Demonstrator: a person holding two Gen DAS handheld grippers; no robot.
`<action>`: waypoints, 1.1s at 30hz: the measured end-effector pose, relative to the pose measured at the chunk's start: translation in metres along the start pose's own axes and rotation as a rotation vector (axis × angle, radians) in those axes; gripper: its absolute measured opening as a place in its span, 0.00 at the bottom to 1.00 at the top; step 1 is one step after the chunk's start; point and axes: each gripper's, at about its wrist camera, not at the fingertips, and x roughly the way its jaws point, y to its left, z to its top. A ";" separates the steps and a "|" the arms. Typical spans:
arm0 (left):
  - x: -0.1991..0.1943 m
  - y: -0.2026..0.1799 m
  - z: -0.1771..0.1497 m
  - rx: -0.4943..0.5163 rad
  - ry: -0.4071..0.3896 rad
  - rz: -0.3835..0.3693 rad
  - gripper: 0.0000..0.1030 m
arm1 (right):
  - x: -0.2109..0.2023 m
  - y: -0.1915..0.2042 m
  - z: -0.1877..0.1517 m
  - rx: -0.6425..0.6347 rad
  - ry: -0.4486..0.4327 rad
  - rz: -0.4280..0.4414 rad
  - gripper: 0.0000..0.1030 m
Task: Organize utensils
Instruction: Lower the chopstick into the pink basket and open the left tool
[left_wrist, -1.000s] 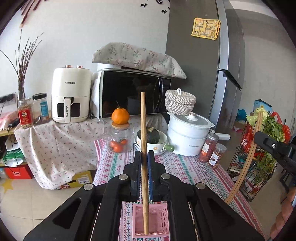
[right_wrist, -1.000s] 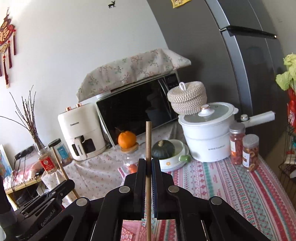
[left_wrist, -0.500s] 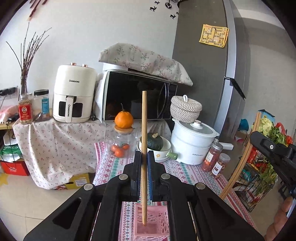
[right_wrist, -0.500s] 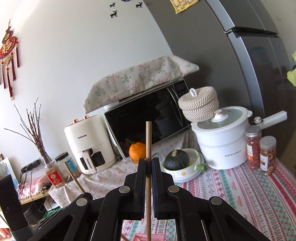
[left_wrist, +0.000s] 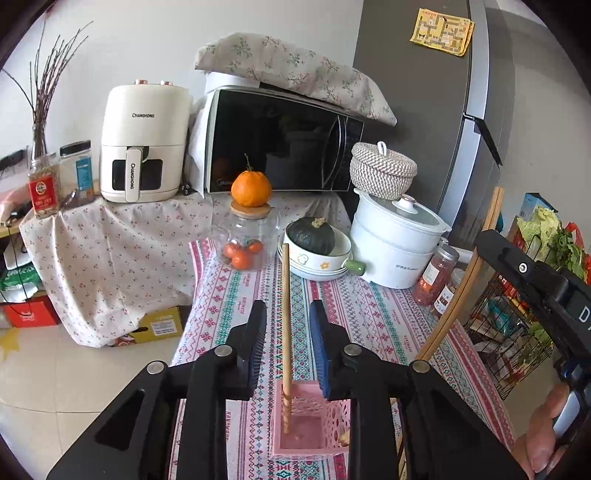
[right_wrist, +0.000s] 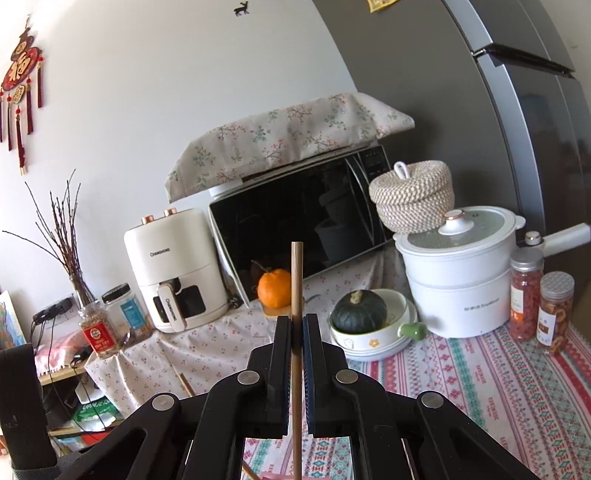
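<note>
Chopstick (left_wrist: 286, 332) released: it stands in the pink basket (left_wrist: 308, 448).
My left gripper (left_wrist: 288, 345) jaws have just opened; right gripper (right_wrist: 295, 354) clamps another chopstick (right_wrist: 296, 280).

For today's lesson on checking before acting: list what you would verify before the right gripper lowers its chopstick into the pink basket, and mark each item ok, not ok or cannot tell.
1. Left gripper has let go: ok; its jaws have just been opening, with the left chopstick between them untouched.
2. Left chopstick's tip stands inside the pink basket: ok.
3. Right gripper is shut on the right chopstick: ok.
4. Right chopstick is upright: ok.
5. Right chopstick's tip is above the basket: cannot tell.
</note>
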 end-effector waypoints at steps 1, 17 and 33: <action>-0.001 0.002 0.000 -0.003 0.006 0.010 0.48 | 0.004 -0.002 -0.003 0.005 0.017 -0.001 0.04; -0.006 0.035 -0.009 -0.048 0.114 0.047 0.59 | 0.019 -0.003 -0.006 0.017 0.022 -0.017 0.05; -0.033 0.025 0.008 -0.057 0.017 -0.019 0.64 | 0.047 -0.005 -0.022 0.003 0.131 -0.013 0.06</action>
